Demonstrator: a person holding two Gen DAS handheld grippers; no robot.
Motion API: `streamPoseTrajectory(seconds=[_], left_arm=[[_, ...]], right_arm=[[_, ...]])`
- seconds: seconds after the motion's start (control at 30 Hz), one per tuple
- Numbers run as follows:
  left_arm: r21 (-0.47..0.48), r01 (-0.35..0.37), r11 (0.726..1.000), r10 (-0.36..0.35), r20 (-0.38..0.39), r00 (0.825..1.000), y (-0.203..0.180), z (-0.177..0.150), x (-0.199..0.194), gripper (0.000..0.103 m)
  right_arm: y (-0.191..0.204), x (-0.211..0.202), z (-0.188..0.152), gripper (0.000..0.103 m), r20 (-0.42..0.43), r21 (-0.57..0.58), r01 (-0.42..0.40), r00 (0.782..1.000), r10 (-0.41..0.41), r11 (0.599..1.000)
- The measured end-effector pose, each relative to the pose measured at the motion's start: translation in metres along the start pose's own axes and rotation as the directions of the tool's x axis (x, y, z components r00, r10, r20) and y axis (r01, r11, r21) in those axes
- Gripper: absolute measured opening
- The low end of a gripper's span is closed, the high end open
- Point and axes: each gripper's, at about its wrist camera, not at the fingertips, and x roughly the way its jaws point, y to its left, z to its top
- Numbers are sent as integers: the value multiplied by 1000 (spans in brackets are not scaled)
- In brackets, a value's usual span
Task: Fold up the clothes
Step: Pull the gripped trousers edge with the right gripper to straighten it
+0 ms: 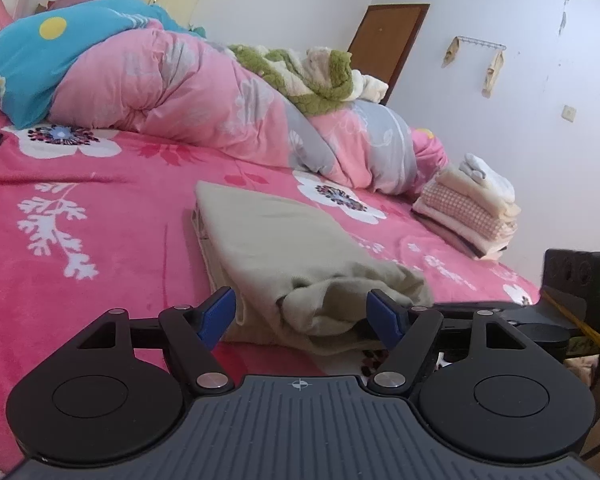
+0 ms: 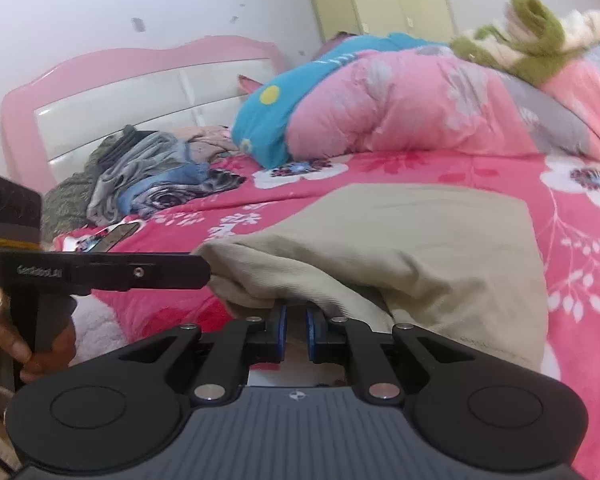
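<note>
A beige garment (image 1: 276, 232), folded into a long strip, lies on the pink flowered bed sheet (image 1: 100, 240). Its near end is bunched between the blue pads of my left gripper (image 1: 302, 314). That gripper stands open, and the left pad is clear of the cloth. In the right wrist view the same garment (image 2: 420, 240) drapes over the tips of my right gripper (image 2: 296, 316). The pads there are nearly together and pinch the garment's near edge, with the fingertips hidden under the fabric. A hand (image 2: 20, 344) holds the left gripper at the left of that view.
A stack of folded clothes (image 1: 472, 208) sits at the bed's far right edge. A pink quilt heap (image 1: 172, 88) with a green and white fleece (image 1: 312, 76) fills the back. Unfolded clothes (image 2: 148, 176) are piled by the headboard (image 2: 140, 88).
</note>
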Motion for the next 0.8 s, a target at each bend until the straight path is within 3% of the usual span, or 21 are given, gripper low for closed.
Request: streamPoseTrajectory(seconds=[0.17, 0.43, 0.53, 0.67, 0.8], left_arm=[[0, -30, 1000, 30, 3, 1000, 1, 1, 4, 72], [-40, -93, 995, 93, -5, 996, 5, 0, 15, 72], [-40, -83, 996, 83, -7, 997, 2, 0, 13, 72], [5, -47, 999, 47, 23, 999, -3, 2, -3, 72], [6, -34, 999, 34, 63, 997, 1, 2, -20, 72]], right_arm=[[-11, 4, -2, 10, -24, 65, -16, 1000, 18, 998], [7, -19, -2, 12, 39, -51, -42, 998, 44, 998], [10, -14, -1, 12, 38, -72, -29, 999, 32, 997], [9, 3, -3, 12, 16, -89, 43, 999, -42, 995], [9, -2, -2, 13, 1, -96, 16, 1000, -16, 995]])
